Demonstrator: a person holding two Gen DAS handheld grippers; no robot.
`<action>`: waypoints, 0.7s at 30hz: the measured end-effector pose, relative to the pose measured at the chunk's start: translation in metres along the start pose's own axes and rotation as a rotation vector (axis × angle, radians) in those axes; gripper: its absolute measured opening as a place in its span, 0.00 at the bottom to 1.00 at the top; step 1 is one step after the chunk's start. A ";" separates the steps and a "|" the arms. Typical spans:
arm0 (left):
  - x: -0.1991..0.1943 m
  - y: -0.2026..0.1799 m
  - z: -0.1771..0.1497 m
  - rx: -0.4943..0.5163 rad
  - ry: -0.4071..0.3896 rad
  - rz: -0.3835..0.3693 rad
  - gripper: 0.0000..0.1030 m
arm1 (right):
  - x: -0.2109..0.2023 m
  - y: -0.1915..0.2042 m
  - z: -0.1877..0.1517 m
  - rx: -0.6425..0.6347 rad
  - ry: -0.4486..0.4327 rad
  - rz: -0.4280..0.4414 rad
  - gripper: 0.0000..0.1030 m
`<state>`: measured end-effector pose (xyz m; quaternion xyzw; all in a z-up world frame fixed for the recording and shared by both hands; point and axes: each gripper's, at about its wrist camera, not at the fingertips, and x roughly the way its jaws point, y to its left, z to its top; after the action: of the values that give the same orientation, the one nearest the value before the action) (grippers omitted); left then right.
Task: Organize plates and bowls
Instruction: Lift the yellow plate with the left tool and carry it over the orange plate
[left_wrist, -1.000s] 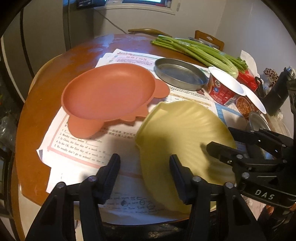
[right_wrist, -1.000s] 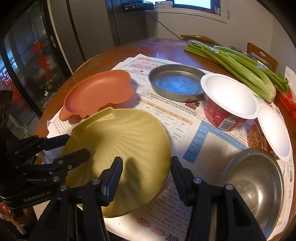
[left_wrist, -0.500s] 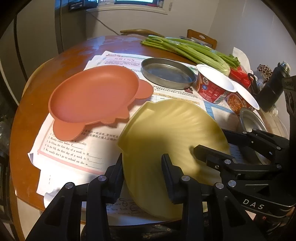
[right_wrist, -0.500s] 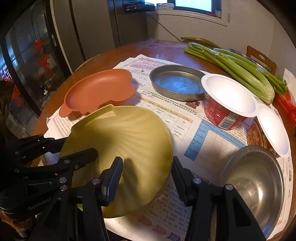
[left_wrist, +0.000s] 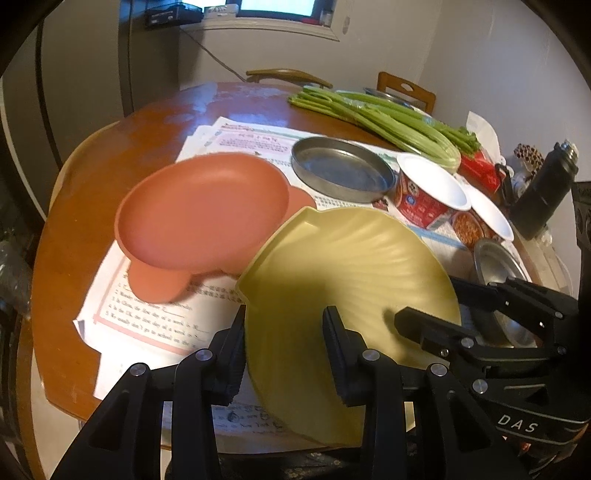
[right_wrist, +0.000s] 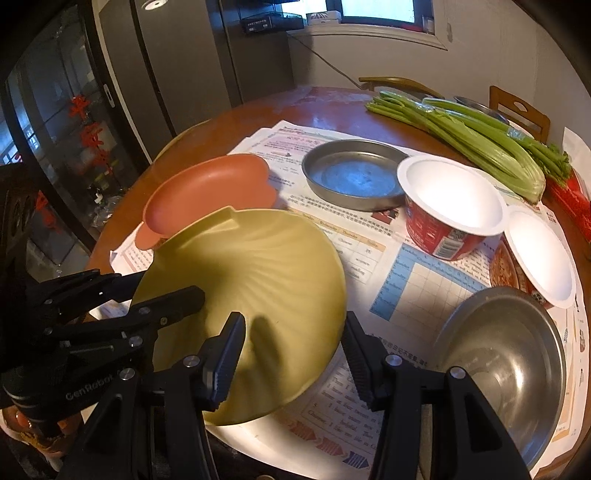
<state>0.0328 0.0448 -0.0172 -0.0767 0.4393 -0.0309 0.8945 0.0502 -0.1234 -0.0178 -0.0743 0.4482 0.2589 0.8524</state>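
A yellow shell-shaped plate (left_wrist: 351, 266) (right_wrist: 258, 258) is held tilted above the papers, between both grippers. My left gripper (left_wrist: 284, 317) is shut on its left rim, and from the right wrist it shows at the left (right_wrist: 171, 284), one finger on top of the plate. My right gripper (right_wrist: 294, 321) is shut on the plate's near right rim; in the left wrist view it enters from the right (left_wrist: 428, 301). An orange animal-shaped plate (left_wrist: 203, 210) (right_wrist: 210, 184) lies on the papers just beyond, and the yellow plate's far edge partly covers it.
A round steel pan (left_wrist: 343, 170) sits behind the plates. To the right stand a red noodle cup (right_wrist: 450, 206), a second lidded cup (right_wrist: 535, 254) and a steel bowl (right_wrist: 506, 362). Celery (left_wrist: 388, 118) lies at the back and a black bottle (left_wrist: 546, 188) at far right.
My left gripper has shut on the yellow plate's left rim. The plate has tipped up off the papers and now overlaps the orange plate's edge. The right gripper kept its hold.
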 end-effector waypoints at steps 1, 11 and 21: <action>-0.001 0.001 0.000 -0.001 -0.003 0.000 0.38 | -0.001 0.002 0.001 -0.001 -0.002 0.001 0.52; -0.013 0.015 0.013 -0.033 -0.048 -0.014 0.38 | -0.009 0.010 0.019 0.009 -0.034 0.024 0.52; -0.034 0.050 0.034 -0.110 -0.111 -0.028 0.38 | -0.008 0.033 0.052 -0.026 -0.059 0.051 0.52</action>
<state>0.0387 0.1024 0.0214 -0.1332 0.3890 -0.0149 0.9114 0.0667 -0.0796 0.0227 -0.0664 0.4214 0.2884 0.8572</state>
